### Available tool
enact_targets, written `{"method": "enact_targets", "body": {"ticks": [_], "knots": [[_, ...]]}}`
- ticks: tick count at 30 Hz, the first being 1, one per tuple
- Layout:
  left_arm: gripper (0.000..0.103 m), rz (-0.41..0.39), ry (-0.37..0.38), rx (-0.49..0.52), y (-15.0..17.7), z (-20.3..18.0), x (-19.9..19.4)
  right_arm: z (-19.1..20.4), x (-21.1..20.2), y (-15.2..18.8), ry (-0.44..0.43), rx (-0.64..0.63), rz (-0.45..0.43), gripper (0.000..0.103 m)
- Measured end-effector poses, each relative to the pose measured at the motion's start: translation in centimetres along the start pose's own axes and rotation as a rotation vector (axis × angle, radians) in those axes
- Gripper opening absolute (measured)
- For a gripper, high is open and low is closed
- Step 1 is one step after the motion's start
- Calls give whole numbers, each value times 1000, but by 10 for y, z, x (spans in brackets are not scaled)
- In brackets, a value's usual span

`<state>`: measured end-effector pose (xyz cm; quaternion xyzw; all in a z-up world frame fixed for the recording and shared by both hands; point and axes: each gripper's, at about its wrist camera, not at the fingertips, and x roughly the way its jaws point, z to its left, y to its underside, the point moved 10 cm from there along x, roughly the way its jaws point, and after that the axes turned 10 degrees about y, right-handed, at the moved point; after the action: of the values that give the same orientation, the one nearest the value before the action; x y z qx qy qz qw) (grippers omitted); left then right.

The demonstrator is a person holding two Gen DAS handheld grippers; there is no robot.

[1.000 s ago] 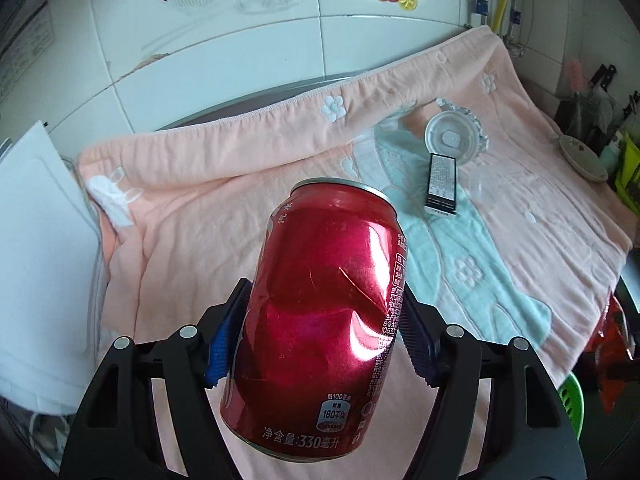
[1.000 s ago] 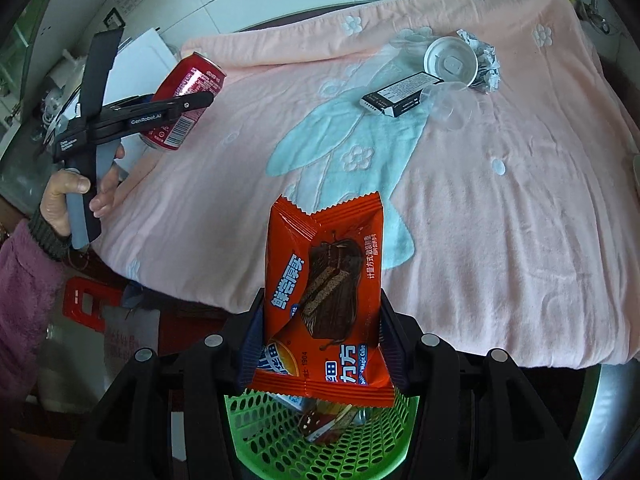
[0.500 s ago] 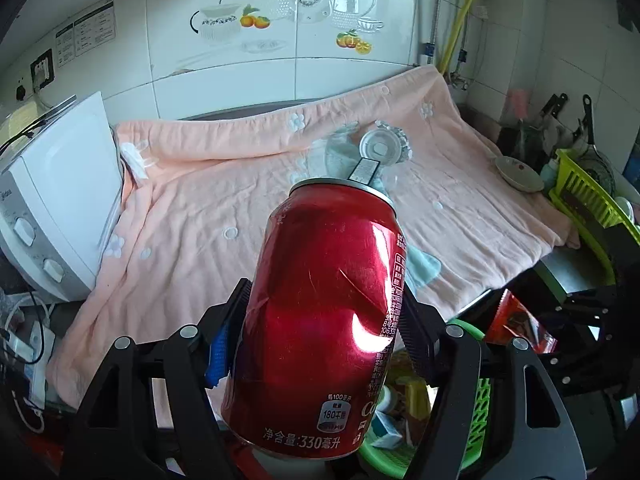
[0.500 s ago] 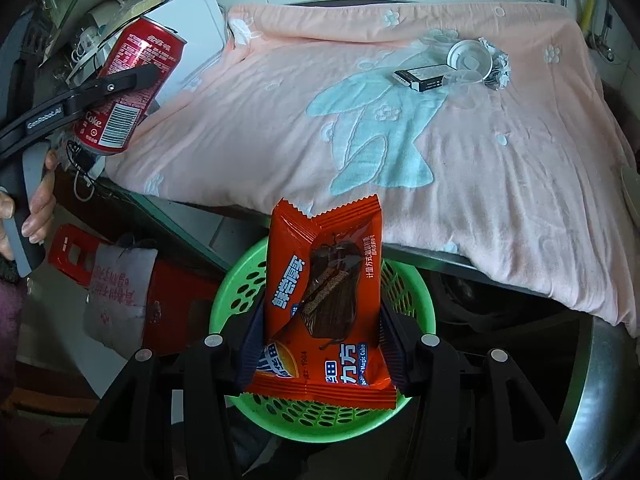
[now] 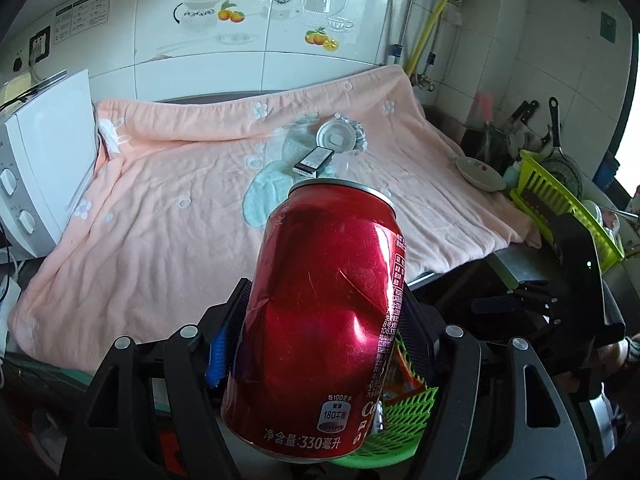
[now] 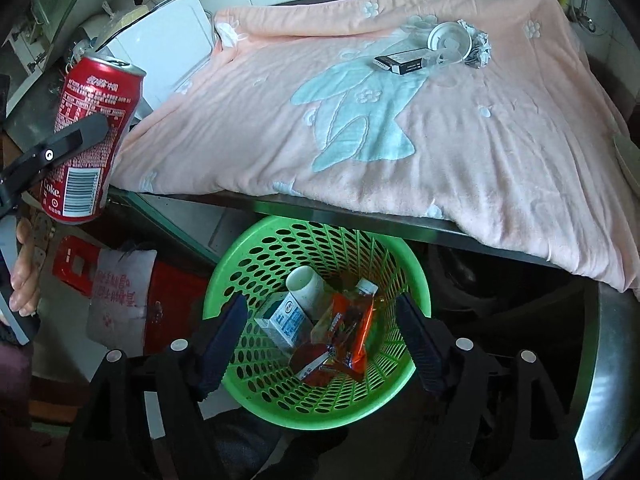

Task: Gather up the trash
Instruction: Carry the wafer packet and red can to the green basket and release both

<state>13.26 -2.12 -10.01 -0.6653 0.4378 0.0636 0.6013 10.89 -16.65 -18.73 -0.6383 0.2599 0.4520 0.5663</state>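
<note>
over the green basket (image 6: 224,280) on the floor, just below the desk (image 6: 360,216) edge, our right claw (image 6: 320,336) hangs with its jaws spread and nothing between them. they've just been opening, and the orange snack wrapper (image 6: 352,332) now lies down in the basket with a small box (image 6: 284,320), a white cup (image 6: 306,284) and a little bottle (image 6: 366,288). so that drop looks done to us.

our left claw (image 5: 320,340) is clenched on the red can (image 5: 324,320), pads pressing both dented sides, and it's held out in the air off the left corner of the desk, not over the basket yet. we'd say the step in hand is binning the can: bring it across above the basket rim, clear of the right claw, then let go.

after that there's more to fetch. a dark flat box (image 6: 400,62), a round white lid (image 6: 448,38) and a crumpled foil ball (image 6: 478,46) sit close together at the far side of the desk.

the desk is covered with a pink blanket (image 6: 480,160) with a pale blue rabbit on it, soft and wrinkly, so small stuff may sink in a bit. white tiled kitchen wall behind, a white appliance (image 5: 40,168) at the left, a dish (image 5: 480,170) and a yellow-green rack (image 5: 560,200) at the right.
</note>
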Motion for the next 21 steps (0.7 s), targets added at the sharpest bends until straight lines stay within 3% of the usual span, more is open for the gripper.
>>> {"method": "enact_targets", "body": {"ticks": [9,21], "knots": [[68,45,52,7,21,-28,22,-18,-29,-6,26,27,-71,81],[69,131,91,43,42,-52,64,-32,-39,1,35,69,-84,82]]}}
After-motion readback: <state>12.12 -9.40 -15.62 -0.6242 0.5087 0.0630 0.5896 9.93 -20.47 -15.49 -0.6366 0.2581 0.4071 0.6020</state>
